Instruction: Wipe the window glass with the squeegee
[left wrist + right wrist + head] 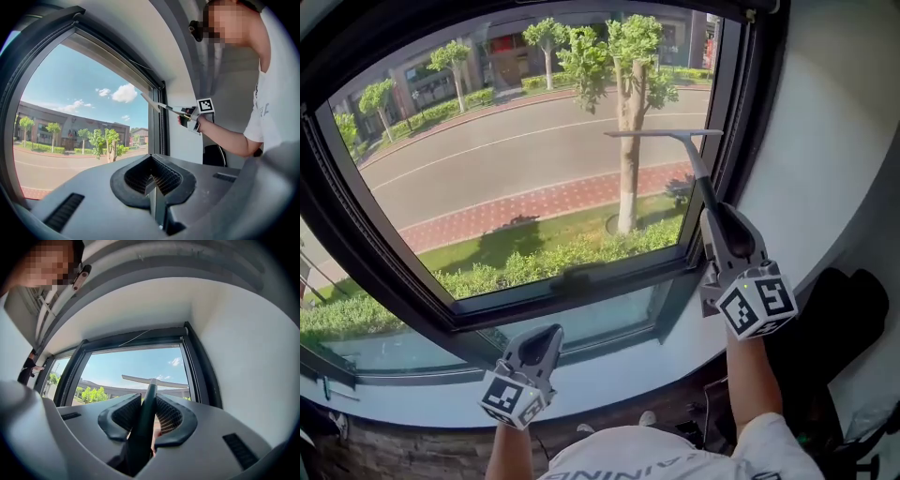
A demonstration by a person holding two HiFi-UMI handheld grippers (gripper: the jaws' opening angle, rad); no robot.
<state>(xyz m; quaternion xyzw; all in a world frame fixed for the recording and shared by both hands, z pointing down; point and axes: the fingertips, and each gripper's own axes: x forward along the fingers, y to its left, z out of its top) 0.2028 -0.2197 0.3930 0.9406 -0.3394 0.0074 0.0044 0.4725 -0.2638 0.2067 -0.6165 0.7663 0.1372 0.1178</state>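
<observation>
Two jaws of the right gripper are closed tight on the dark handle of the squeegee, their ribbed pads pressing it from either side. The handle runs up between them to a long, pale blade set crosswise at its top. In the head view the right gripper is raised on the person's right forearm. The squeegee slants up and to the left from it. Its blade lies level across the upper right part of the window glass, one end close to the right side of the dark window frame. Whether the rubber edge presses on the pane cannot be made out.

The left gripper has its jaws shut together with nothing between them. In the head view the left gripper hangs low, in front of the white sill and below the bottom rail of the frame, well apart from the squeegee. From the left gripper view, the other gripper and its tool show at arm's length against the right edge of the window.

Beyond the pane stand a tree, a grey road, a brick path and a strip of grass with low shrubs.
</observation>
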